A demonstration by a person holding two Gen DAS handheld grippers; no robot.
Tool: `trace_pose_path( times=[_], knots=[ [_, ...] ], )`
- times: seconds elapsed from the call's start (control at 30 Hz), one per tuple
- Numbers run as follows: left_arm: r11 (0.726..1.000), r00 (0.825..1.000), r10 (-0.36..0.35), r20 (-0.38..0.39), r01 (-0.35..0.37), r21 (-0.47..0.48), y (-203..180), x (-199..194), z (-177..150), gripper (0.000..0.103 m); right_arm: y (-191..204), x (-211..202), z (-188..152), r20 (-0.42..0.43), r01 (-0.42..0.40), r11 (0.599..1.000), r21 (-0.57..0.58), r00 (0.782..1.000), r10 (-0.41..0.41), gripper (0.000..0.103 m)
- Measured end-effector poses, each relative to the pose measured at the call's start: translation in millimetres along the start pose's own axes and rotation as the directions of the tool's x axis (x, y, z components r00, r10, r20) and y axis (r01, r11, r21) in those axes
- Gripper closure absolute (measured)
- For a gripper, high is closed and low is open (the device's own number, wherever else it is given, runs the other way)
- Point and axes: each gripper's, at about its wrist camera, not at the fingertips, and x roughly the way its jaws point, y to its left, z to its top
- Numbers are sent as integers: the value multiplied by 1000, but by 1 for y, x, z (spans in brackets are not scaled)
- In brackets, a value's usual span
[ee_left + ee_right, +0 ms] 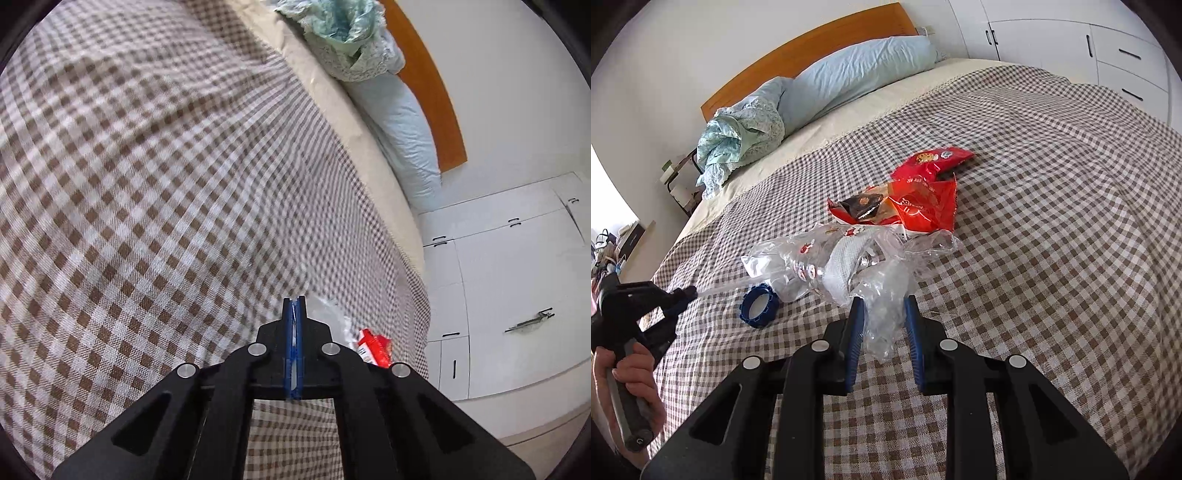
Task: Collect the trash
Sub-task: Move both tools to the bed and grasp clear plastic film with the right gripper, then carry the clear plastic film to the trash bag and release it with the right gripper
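The checked bedspread [1052, 206] lies bare to the right of and behind the red wrappers [923, 192], giving open passage there. The clear plastic [827, 258] and the blue ring [758, 306] crowd the middle, and the pillows [849, 77] block the headboard end.

- Red wrapper [375, 350], left wrist view: lower part hidden behind the gripper body.
- Checked blanket [325, 221]: pattern blurred ahead of the gripper tips.
- Hand [635, 391]: cut off at picture's left edge.
- Clutter [605, 254] at far left: too small to tell.
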Motion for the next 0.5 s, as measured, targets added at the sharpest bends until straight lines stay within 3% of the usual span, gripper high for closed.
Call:
trace_pose_path(
  times=[0.2,0.33,0.5],
  knots=[
    [985,994,-52,97,35,170,-54,-54,-12,103,-2,-13,-2,16,16,1000,-8,1000,-16,80],
    [941,982,-57,180,-8,338,-96,-91,-37,103,-3,-27,-4,37,17,1000,-10,999,-17,80],
    [880,986,-88,141,10,475,-133,-114,-78,103,-6,-43,-10,51,-3,1000,-5,999,3,80]
  ],
)
